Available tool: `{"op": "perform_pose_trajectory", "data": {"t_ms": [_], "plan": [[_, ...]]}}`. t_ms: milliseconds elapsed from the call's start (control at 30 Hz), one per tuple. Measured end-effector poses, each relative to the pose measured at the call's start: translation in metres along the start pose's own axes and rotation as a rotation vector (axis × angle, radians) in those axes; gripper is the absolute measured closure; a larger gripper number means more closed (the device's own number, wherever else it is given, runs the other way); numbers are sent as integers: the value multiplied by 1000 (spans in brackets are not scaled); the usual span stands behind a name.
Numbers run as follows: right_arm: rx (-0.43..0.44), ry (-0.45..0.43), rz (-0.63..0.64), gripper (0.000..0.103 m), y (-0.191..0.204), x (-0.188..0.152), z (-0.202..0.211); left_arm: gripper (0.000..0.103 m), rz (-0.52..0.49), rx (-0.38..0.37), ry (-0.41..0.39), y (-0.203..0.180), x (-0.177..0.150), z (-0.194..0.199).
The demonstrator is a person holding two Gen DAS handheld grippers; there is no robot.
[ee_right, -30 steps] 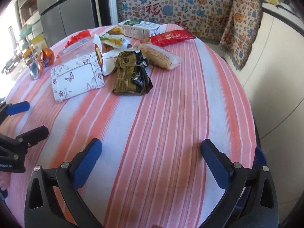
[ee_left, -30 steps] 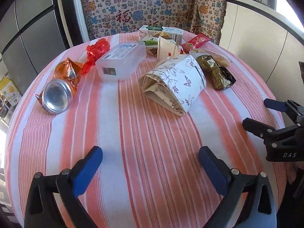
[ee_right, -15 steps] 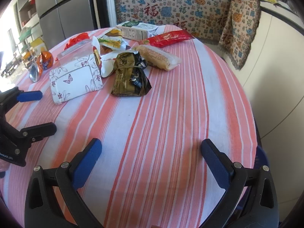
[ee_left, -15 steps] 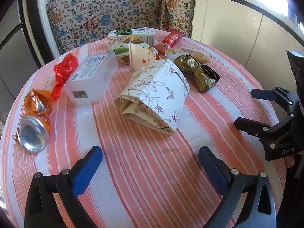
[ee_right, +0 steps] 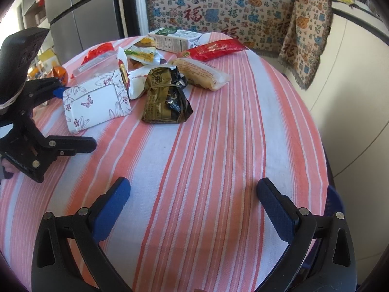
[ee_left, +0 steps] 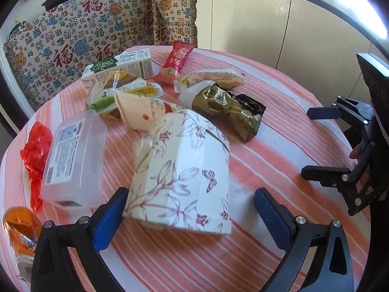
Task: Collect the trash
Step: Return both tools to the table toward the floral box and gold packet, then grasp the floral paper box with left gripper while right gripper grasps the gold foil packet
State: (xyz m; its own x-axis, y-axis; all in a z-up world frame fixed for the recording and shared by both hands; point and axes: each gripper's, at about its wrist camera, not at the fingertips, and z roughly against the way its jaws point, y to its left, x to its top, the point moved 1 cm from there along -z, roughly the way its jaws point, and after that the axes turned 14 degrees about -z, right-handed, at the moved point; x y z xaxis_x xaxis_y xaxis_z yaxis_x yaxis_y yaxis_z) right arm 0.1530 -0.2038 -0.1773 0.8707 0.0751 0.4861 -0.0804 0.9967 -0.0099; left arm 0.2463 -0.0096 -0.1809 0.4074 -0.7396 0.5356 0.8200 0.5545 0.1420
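Bag (ee_left: 180,170) lies flat, mouth away

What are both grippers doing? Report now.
Left gripper: open, empty, jaws either side of the floral paper bag.
Right gripper: open, empty, above the striped tablecloth.

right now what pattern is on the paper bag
White paper bag with pink flowers and butterflies, clearest in the left wrist view.

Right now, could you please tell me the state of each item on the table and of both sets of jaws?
Floral paper bag: folded flat, lying between the left jaws, not gripped.
Clear plastic box: closed, lying flat.
Gold wrapper: crumpled, torn open.
Red packet: lying flat.
Milk carton: on its side.
Left gripper: jaws open.
Right gripper: jaws open, empty.
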Motion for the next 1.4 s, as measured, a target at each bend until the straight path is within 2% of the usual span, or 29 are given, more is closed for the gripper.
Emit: {"op": "perform_pose_trajectory", "data": {"t_ms": [233, 267, 333, 367, 400, 500, 600, 733, 833, 933, 1000, 1100, 1400], "plan": [[-1, -1, -4, 0, -1, 0, 1, 1, 24, 25, -4, 1, 11, -7], [-1, -1, -4, 0, -1, 0, 1, 4, 23, 27, -10, 1, 10, -5], [-1, -1, -4, 0, -1, 0, 1, 21, 35, 11, -32, -1, 8, 0], [-1, -1, -4, 0, -1, 0, 1, 35, 47, 10, -40, -1, 7, 3], [0, -1, -3, 0, -2, 0, 1, 36, 68, 10, -44, -1, 5, 5], [0, 0, -3, 0, -2, 0, 1, 36, 139, 39, -48, -5, -3, 13], [0, -1, -9, 0, -3, 0, 1, 36, 225, 106, -43, -16, -19, 31], [0, -2, -9, 0, -3, 0, 1, 36, 324, 258, -4, -32, -43, 56], [-1, -1, -9, 0, -3, 0, 1, 33, 369, 325, 6, -34, -53, 66], [0, -1, -9, 0, -3, 0, 1, 32, 391, 300, 34, -31, -59, 59], [0, -1, -9, 0, -4, 0, 1, 22, 413, 304, 38, -28, -60, 56], [0, -1, -9, 0, -4, 0, 1, 15, 426, 301, 46, -24, -61, 53], [-12, 32, -16, 0, -4, 2, 0, 13, 431, 298, 46, -24, -61, 53]]}}
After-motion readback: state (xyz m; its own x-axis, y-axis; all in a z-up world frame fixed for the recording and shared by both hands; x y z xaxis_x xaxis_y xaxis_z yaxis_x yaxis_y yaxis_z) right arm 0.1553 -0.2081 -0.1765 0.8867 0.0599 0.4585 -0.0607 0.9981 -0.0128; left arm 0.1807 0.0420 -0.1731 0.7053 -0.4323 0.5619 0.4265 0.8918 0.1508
